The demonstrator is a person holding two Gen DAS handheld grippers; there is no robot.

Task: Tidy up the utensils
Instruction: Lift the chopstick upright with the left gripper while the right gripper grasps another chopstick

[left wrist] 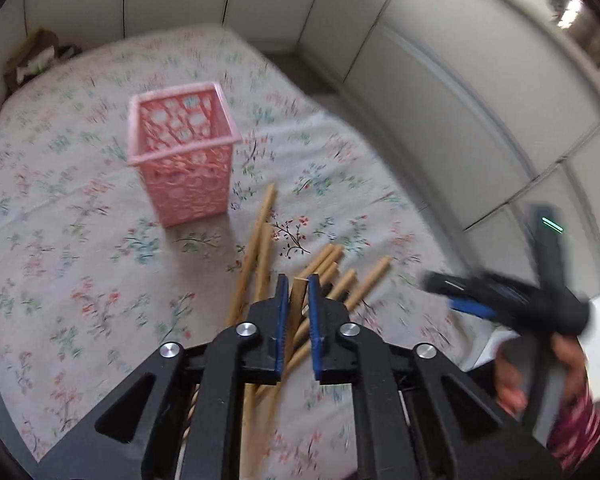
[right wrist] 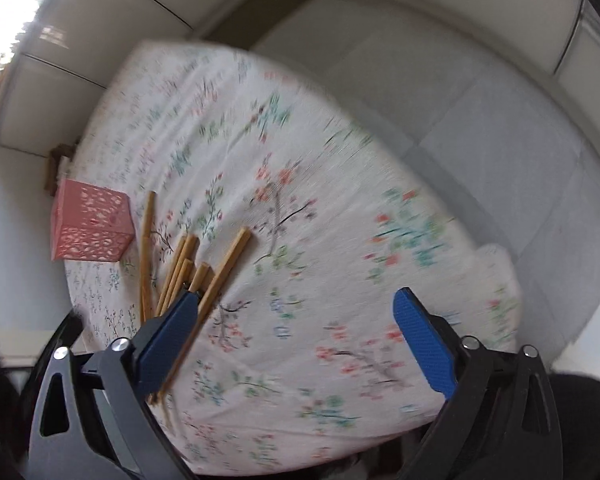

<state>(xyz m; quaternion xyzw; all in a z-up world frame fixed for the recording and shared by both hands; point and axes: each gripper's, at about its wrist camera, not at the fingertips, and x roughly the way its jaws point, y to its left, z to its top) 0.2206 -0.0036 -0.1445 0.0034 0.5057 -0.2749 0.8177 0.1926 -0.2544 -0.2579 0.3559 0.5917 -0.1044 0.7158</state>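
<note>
The left hand-held gripper (left wrist: 299, 286) has its blue pads closed on one flat wooden stick (left wrist: 298, 294), whose end shows just between the fingertips. The rest of the loose wooden sticks (left wrist: 260, 248) lie in a fan on the bed with the flowered sheet (left wrist: 80, 280), just beside the pink perforated plastic basket (left wrist: 182, 160), which stands upright and looks empty, though its inside is blurred and I cannot be sure.

The right hand-held gripper (right wrist: 296, 340) is wide open and holds nothing; it hangs over bare sheet, with the pile of sticks at its left finger.

The step in hand seems to be the carrying of the first stick to the basket. The next move asks that the left hand brings the stick above the open rim, turns it nearly upright and only then opens the jaws, so that the stick drops inside and does not knock the light basket over.
</note>
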